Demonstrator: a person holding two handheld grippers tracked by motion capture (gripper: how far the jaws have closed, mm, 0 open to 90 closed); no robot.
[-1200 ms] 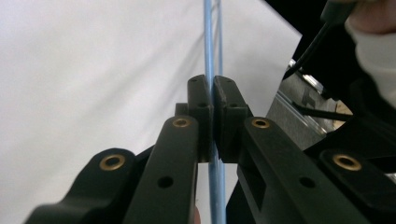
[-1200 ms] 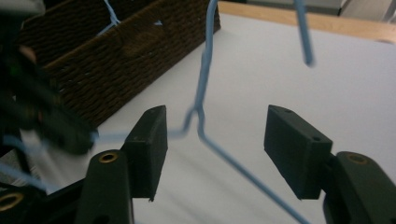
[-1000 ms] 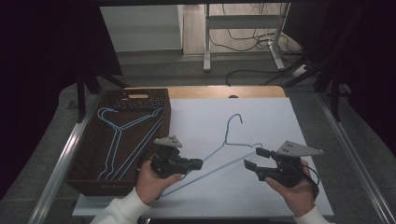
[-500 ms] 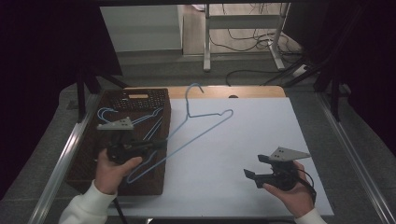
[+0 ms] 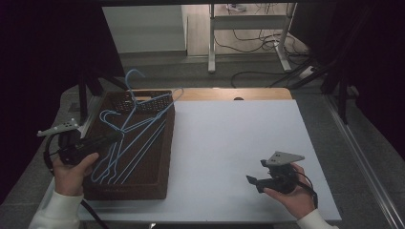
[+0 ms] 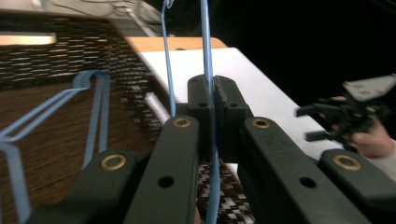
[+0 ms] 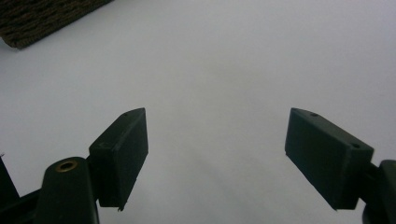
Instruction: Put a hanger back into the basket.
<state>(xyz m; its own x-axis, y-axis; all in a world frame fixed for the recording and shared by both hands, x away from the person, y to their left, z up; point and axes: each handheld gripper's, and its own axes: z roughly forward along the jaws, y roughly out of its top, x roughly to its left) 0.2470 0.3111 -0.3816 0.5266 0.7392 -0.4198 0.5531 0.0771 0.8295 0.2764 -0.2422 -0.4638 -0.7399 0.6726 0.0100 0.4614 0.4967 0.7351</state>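
We see no legible writing. Our left gripper clamps a blue wire hanger above the brown basket holding other hangers. Right of the basket, our right gripper hangs open over the white tabletop.

The left gripper fills the lower middle of the frame, jaws pressed together on a blue wire hanger that runs up to the top edge. At left lies a brown woven basket — more blue hangers inside. At right, over the white table, the other gripper.
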